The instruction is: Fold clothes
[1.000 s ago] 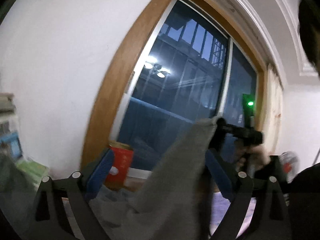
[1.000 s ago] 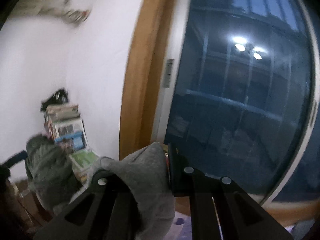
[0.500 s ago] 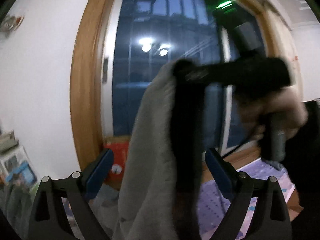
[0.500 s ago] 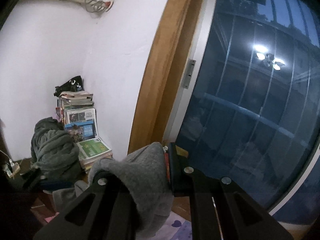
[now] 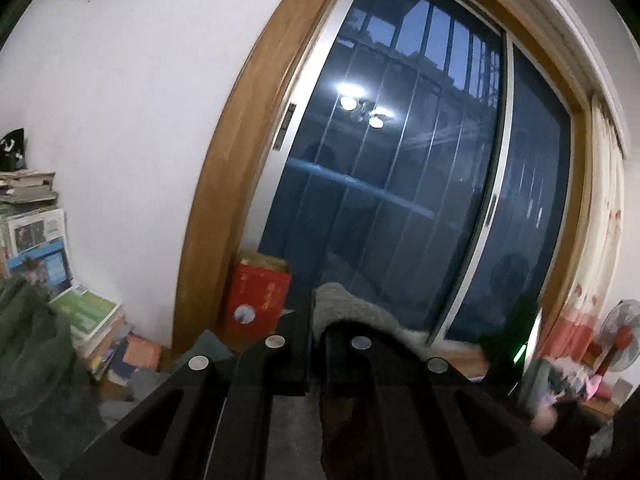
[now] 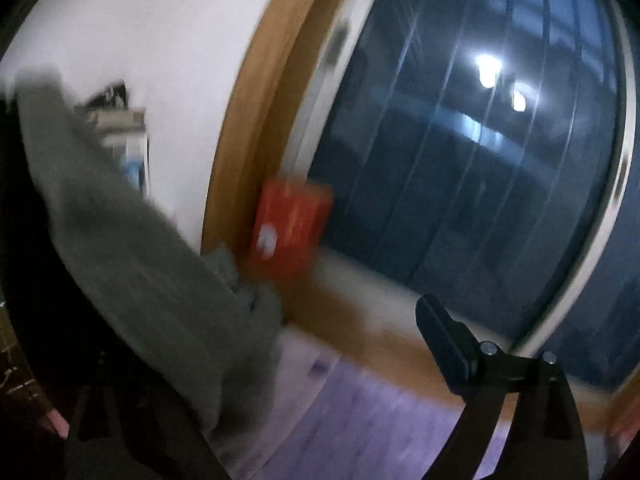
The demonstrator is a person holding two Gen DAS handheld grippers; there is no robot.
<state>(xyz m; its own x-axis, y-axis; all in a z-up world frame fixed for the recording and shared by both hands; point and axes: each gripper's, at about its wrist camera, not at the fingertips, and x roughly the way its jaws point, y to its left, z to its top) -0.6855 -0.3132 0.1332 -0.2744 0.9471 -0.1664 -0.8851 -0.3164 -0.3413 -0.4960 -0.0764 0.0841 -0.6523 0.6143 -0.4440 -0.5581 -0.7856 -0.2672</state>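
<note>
A grey garment bulges up between the fingertips of my left gripper, which is shut on it; the rest of the cloth drops out of sight below the jaws. In the right wrist view the same grey garment hangs blurred down the left side and hides the left finger. My right gripper has its jaws opening wide. Only its right finger shows, and nothing is pinched between the pads.
A dark sliding glass door in a wooden frame fills the view ahead. A red box leans at its foot. Stacked books and a dark green bundle sit left. A purple mat covers the floor, and a fan stands far right.
My left gripper closed on the grey garment that hung between its open fingers. My right gripper let go of the garment, opened wide and dropped lower.
</note>
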